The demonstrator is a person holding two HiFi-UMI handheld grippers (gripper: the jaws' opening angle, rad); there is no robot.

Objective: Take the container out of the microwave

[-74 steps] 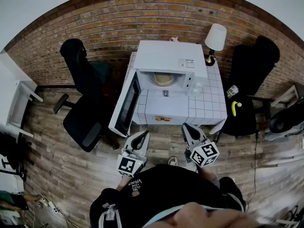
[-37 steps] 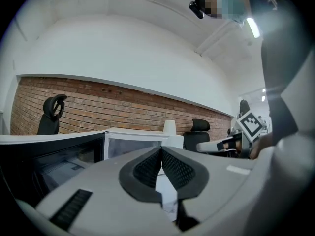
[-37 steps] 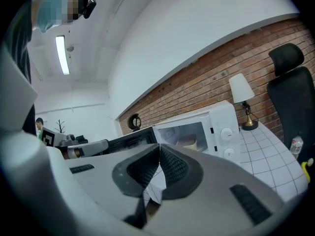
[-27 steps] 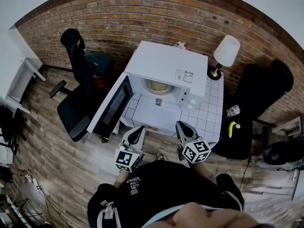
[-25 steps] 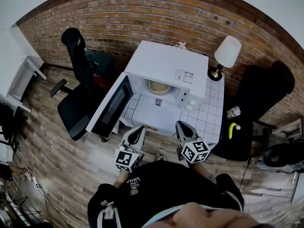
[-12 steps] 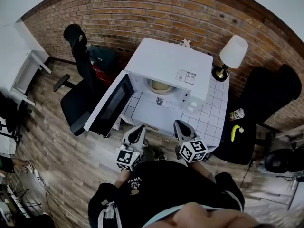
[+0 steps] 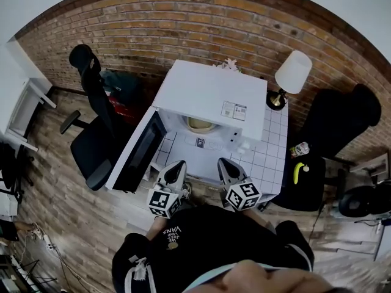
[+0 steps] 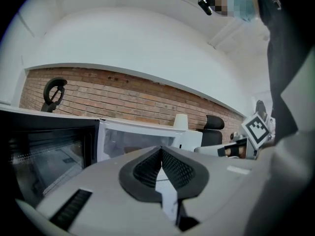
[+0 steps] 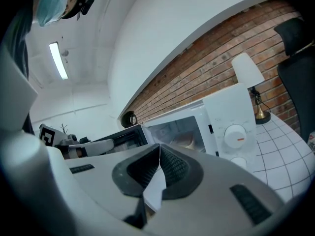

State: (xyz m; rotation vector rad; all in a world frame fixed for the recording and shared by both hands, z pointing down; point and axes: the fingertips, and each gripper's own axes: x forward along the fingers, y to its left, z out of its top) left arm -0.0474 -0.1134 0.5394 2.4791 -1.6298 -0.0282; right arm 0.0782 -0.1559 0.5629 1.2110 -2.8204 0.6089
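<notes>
Expect the pale container [image 7: 200, 124], deep in the open microwave [image 7: 211, 93] at frame centre, to be light, stiff, perhaps hot and slick; take it by its near rim, first parting the left gripper [image 7: 176, 166] and right gripper [image 7: 223, 163], both closed on nothing below it.

A brick wall [image 7: 183, 17] backs plank floor [image 7: 55, 182], black office chair [image 7: 88, 148], white-shaded lamp [image 7: 293, 72].

The microwave's [image 7: 211, 93] white casing is looking smooth and faintly glossy, the desk [image 7: 273, 144] is showing glazed white tile, the wall [image 7: 183, 17] rough brick, the floor [image 7: 55, 188] seemingly matt wood.
</notes>
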